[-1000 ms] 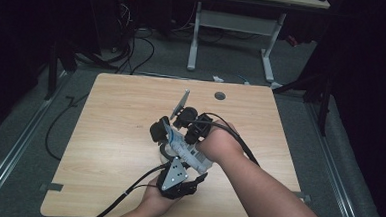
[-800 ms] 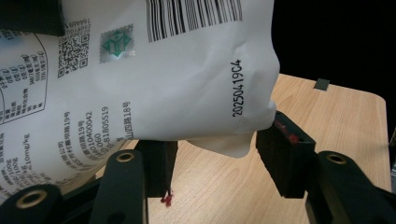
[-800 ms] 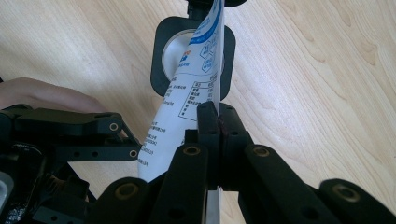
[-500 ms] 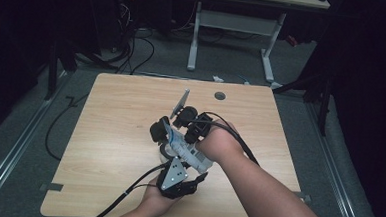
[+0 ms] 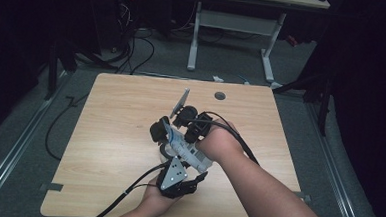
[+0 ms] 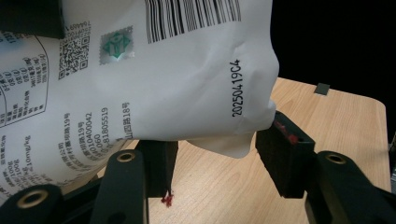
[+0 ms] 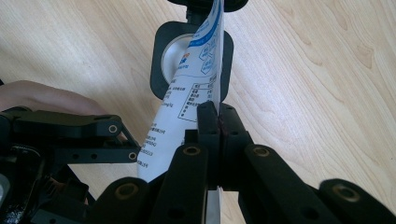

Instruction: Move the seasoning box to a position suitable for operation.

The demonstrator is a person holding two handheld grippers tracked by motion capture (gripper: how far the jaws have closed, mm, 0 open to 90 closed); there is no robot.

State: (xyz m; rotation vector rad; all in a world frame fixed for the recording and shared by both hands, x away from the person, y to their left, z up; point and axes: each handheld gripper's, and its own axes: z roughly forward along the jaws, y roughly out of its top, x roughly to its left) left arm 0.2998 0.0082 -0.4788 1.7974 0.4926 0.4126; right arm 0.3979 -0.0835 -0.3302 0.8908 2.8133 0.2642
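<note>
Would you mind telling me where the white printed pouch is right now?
In the high view the white pouch is held above the table's near middle, pinched at one edge by the right gripper, its lower end between the left gripper's fingers.

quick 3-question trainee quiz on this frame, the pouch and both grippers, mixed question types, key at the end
1. True or false: the right gripper is clamped on the edge of the white pouch.
2. The left gripper's jaws are: A) pressed together with nothing between, B) standing apart around the pouch's lower end, C) holding a cup.
3. What does the pouch's far end rest over in the right gripper view?

Key: 1 true. 2 B. 3 a black square holder with a round opening, on the wooden table.
</note>
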